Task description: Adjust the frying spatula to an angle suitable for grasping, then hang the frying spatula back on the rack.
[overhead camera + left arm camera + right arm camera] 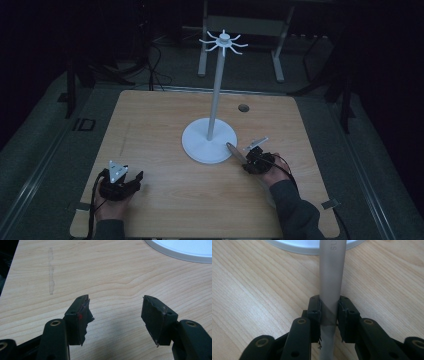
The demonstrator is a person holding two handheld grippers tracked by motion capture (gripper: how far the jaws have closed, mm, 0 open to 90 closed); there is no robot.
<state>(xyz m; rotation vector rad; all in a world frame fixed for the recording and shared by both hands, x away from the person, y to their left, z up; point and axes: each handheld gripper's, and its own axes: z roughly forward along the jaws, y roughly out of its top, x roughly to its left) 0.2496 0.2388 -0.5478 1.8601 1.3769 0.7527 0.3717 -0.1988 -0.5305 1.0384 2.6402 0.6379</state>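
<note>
At the right front of the bench [150,210], your right claw [329,312] pinches a grey rod [331,277], jaws pressed flat on both sides of it. The rod lies low over the wood, and in the high view its free tip [229,145] rests at or just over the rim of the white stand base [200,150]; I cannot tell whether it touches.

Long axis: along the claw's own line, running out ahead of the jaws toward the base and back under your right hand [270,172]. From the high view that reads as a diagonal, tip up-left, tail toward your sleeve. Lettering shows on the rod near the base, too partial to read.

Stand: a pole [216,95] upright from the middle of the base, a ring of hooks [223,43] at its top, well above the rod.

Your left claw [116,315] sits well apart at the left front, jaws spread, nothing between them, bare wood beneath. The right hand is clearly the nearer to the stand.

Judgement: the next move turns on that axis. The rod lies nearly level while the hooks stand high, so you likely have to lift and tilt it.
</note>
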